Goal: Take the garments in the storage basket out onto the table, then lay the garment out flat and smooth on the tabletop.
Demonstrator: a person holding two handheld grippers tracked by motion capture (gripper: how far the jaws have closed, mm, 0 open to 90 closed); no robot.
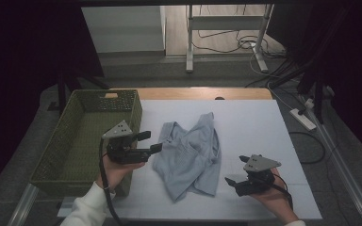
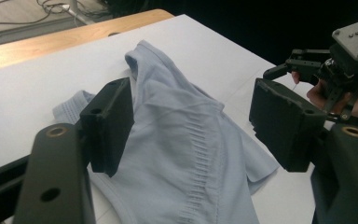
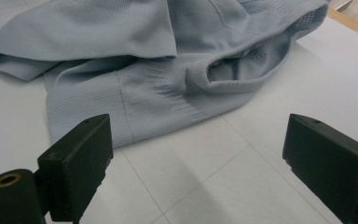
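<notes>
One crumpled pale-blue knit garment (image 1: 189, 155) lies mid white surface (image 1: 254, 127), beside a green woven basket (image 1: 56, 141). Left tongs (image 1: 152, 142) and right tongs (image 1: 235, 170) gape empty. Risk: pinching one loose layer, so the rest drags or slips.

Garment (image 1: 191, 157) lies crumpled mid-table (image 1: 250, 122), on the white surface. Basket (image 1: 70, 141) sits at the table's left edge, just left of the left gripper (image 1: 153, 142). Left gripper hovers at garment's left side; right gripper (image 1: 238, 170) near its lower right, apart from it.
</notes>
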